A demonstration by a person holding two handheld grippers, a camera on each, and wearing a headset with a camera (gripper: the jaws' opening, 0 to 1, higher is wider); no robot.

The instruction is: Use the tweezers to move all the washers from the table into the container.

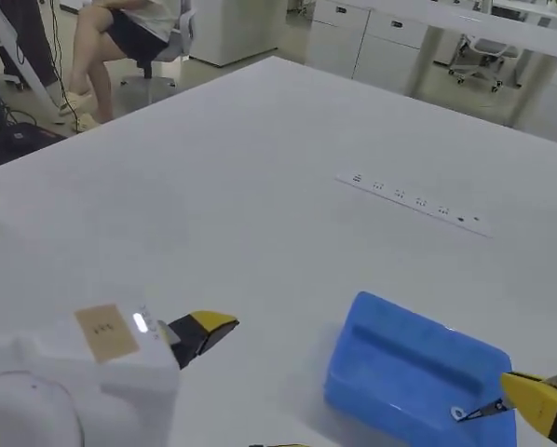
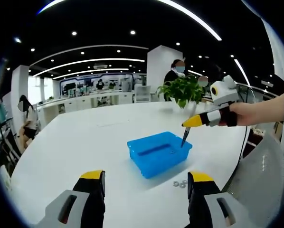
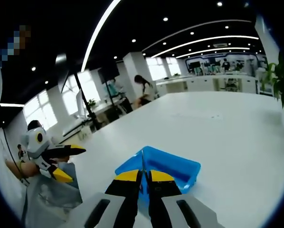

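Note:
A blue container [image 1: 418, 372] sits on the white table near its front right. My right gripper [image 1: 519, 389] is shut on thin tweezers [image 1: 483, 408], whose tip holds a small washer [image 1: 458, 413] over the container's near corner. In the left gripper view the right gripper [image 2: 195, 121] hangs above the container [image 2: 158, 152] with the tweezers [image 2: 185, 136] pointing down into it. Two washers [image 2: 179, 183] lie on the table beside the container. My left gripper [image 1: 243, 380] hovers open to the container's left, holding nothing. In the right gripper view the jaws are closed on the tweezers [image 3: 143, 176] above the container [image 3: 168, 166].
A flush socket strip [image 1: 414, 203] is set into the table [image 1: 213, 186] beyond the container. A person sits on a chair [image 1: 157, 47] past the far left edge. A potted plant [image 2: 182, 90] stands behind the table.

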